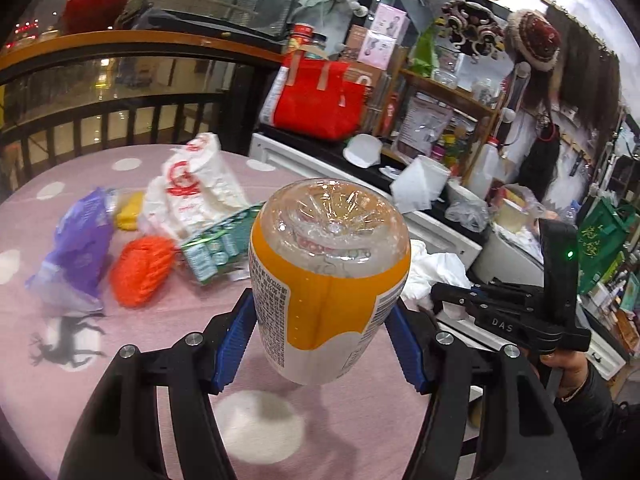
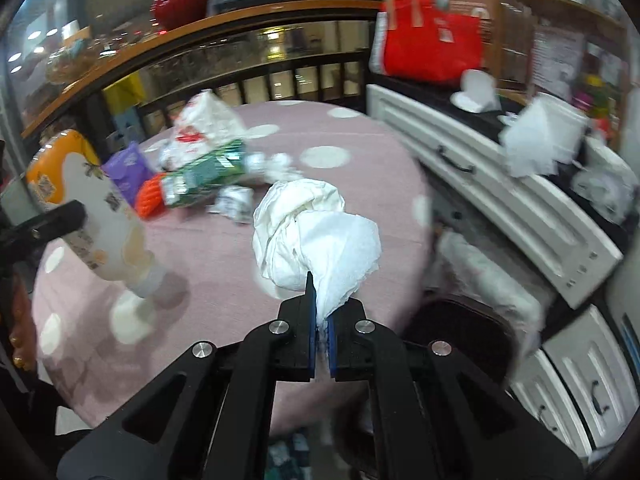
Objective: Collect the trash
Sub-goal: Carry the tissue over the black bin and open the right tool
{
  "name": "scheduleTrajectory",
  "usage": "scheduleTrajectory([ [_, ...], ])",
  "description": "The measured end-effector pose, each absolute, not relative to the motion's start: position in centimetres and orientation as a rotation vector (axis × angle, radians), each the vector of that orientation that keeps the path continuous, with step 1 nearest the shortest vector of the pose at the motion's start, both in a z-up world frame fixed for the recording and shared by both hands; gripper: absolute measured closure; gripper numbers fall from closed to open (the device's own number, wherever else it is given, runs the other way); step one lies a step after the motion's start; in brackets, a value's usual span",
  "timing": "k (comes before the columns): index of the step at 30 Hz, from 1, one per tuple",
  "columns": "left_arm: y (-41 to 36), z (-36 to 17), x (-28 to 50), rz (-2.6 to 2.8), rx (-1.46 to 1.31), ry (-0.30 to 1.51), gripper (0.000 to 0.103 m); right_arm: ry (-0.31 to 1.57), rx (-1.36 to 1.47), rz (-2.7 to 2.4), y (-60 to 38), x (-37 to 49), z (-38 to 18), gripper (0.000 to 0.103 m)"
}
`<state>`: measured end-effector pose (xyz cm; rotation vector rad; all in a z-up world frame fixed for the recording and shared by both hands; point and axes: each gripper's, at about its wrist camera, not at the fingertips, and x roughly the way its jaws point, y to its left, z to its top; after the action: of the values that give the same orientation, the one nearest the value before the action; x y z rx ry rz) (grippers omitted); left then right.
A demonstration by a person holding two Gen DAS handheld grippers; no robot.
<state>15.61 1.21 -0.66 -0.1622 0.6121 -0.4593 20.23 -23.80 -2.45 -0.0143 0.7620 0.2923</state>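
In the left wrist view, a plastic bottle (image 1: 328, 272) with an orange and white label is lifted above the pink table (image 1: 120, 360), base toward the camera. My left gripper (image 1: 320, 344) is shut on it, a blue pad on each side. In the right wrist view, my right gripper (image 2: 320, 324) is shut on a crumpled white tissue (image 2: 316, 236) held above the table. The bottle (image 2: 88, 208) shows at the left there, neck down. More trash lies on the table: a white plastic bag (image 1: 192, 188), a purple wrapper (image 1: 80, 248), an orange net (image 1: 140, 272), a green packet (image 2: 204, 176) and paper balls (image 2: 236, 200).
A white cabinet (image 2: 500, 184) stands close to the table's right edge, with a red bag (image 2: 432, 52) and loose tissues on top. A dark railing (image 1: 120, 116) runs behind the table. Below the table's right edge sits something dark and round (image 2: 460, 332) with white plastic beside it.
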Motion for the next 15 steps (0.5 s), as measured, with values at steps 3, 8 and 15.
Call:
scheduleTrajectory([
  [3,-1.2,-0.3,15.7,-0.507,-0.144,0.603,0.041,0.797,0.021,0.177,-27.9,20.1,-3.6,0.098],
  [8,-6.1,0.2,16.1,-0.613,-0.115,0.601,0.041,0.935,0.088,0.001,-34.1,20.1,-8.7,0.098],
  [15,-12.5,-0.1,16.4,-0.707,-0.068,0.614,0.041,1.159,0.201,-0.077,-37.7,21.8,-19.0,0.098],
])
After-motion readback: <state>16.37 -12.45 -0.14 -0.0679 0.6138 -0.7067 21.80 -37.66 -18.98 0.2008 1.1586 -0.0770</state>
